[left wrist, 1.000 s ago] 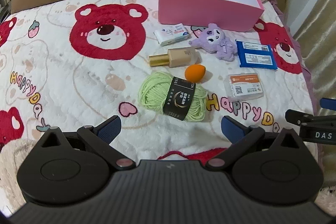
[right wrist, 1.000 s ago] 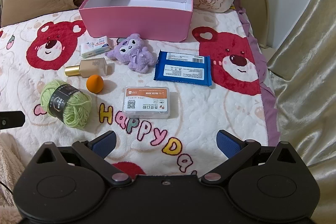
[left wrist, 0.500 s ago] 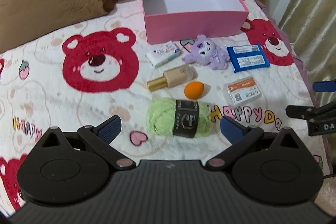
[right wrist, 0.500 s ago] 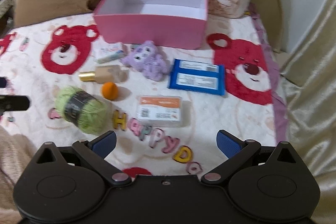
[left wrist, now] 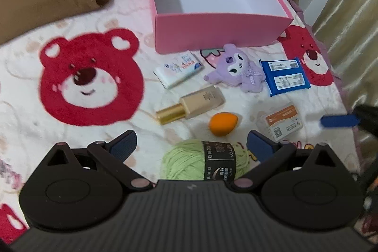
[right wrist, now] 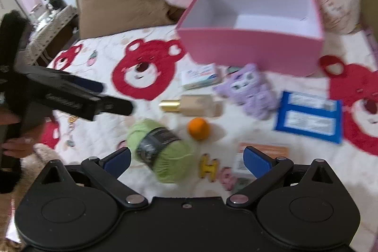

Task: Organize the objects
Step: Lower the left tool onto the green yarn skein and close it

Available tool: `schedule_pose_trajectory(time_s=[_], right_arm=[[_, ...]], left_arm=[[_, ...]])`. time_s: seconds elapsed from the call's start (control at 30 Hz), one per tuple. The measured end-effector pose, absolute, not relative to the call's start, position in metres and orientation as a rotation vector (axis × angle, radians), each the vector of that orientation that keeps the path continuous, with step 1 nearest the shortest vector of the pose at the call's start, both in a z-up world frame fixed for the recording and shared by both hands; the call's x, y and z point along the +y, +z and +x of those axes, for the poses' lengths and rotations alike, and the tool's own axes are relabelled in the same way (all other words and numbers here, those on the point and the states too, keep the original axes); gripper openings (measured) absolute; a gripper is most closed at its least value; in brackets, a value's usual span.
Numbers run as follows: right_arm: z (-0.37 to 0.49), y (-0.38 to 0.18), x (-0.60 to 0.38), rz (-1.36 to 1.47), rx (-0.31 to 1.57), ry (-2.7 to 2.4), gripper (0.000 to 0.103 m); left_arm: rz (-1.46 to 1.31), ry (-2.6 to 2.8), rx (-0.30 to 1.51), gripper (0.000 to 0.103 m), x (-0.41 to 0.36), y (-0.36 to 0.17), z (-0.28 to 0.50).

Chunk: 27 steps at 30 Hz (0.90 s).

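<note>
Both grippers wide apart and empty above items laid before the pink box [left wrist: 222,30].
Left gripper [left wrist: 191,145] hides the green yarn's [left wrist: 200,160] lower part; right gripper [right wrist: 186,161] partly covers the blurred orange-labelled case [right wrist: 262,152].

You are looking at "COTTON" on the black band [left wrist: 219,161] of the green yarn ball [left wrist: 184,161]; a yellow "H" is showing on the blanket [right wrist: 208,167].

Both wrist views over bed [left wrist: 70,138]
</note>
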State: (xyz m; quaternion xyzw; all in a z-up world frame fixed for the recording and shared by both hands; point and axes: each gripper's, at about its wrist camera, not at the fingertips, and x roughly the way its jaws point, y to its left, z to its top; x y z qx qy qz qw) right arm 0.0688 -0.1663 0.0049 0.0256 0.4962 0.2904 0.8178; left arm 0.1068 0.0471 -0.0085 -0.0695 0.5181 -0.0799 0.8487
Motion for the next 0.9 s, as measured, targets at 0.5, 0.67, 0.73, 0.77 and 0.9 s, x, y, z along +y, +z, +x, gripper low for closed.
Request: schedule_pose_trajectory(time_s=[0.5, 0.67, 0.73, 0.77, 0.9], right_arm=[[0.083, -0.076, -0.120, 0.229, 1.267, 0.701, 0.102], [0.074, -0.087, -0.112, 0.199, 1.215, 0.687, 0.100], [0.068, -0.087, -0.107, 0.150, 1.165, 0.687, 0.099], [0.067, -0.088, -0.104, 0.130, 1.152, 0.682, 0.097], [0.063, -0.087, -0.104, 0.102, 1.095, 0.655, 0.092]], left_arm=[[-0.297, -0.151, 1.175, 0.099, 0.067, -0.068, 0.118], [-0.300, -0.123, 1.165, 0.097, 0.067, -0.079, 0.115], [-0.234, -0.075, 1.167, 0.092, 0.065, -0.083, 0.118], [-0.232, -0.075, 1.160, 0.090, 0.066, -0.085, 0.118], [-0.400, -0.160, 1.183, 0.070, 0.080, -0.092, 0.114]])
